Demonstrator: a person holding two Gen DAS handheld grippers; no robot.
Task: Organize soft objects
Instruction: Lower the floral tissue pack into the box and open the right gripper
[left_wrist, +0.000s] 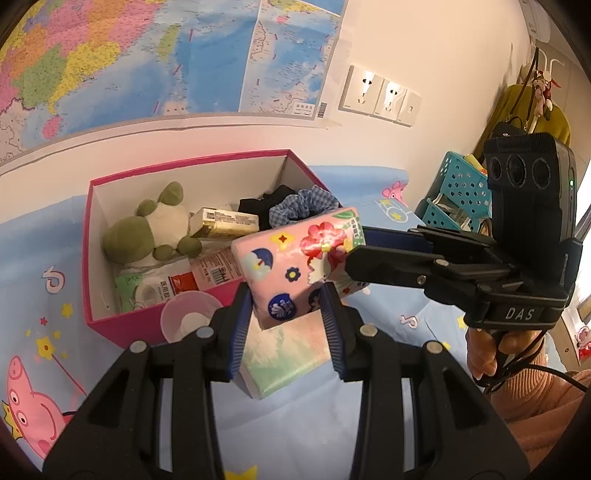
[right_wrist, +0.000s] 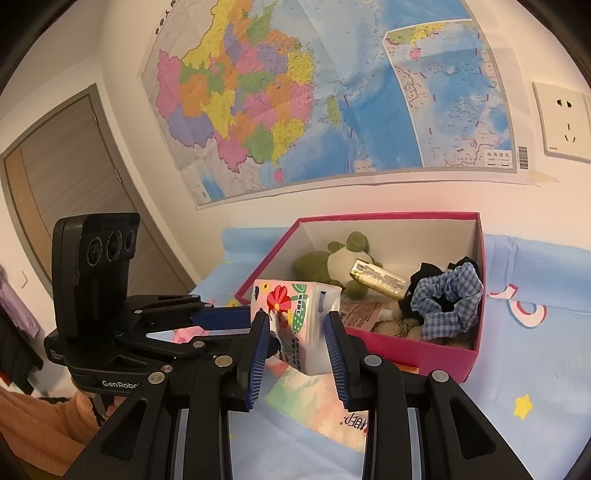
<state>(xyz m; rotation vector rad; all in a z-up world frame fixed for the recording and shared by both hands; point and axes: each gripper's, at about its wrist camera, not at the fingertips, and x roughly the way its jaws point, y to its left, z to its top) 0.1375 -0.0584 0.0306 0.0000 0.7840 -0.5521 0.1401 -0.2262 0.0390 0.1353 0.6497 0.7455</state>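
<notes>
Two hand-held grippers, left (left_wrist: 284, 299) and right (right_wrist: 295, 325), both clench one pink tissue pack (left_wrist: 295, 266), lifted just beside the magenta box (left_wrist: 110, 325) on a cartoon-printed blue table (left_wrist: 55, 258). Behind hang a wall map (right_wrist: 295, 92) and sockets (left_wrist: 380, 96); a teal basket (left_wrist: 458, 184) stands nearby.

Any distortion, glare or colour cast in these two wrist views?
Left wrist: fisheye bends the map edge, dark vignette at corners, glare on the tissue pack. Right wrist: door frame curves strongly; a pinkish cast sits on the wall above the pink box; both sharp.
</notes>
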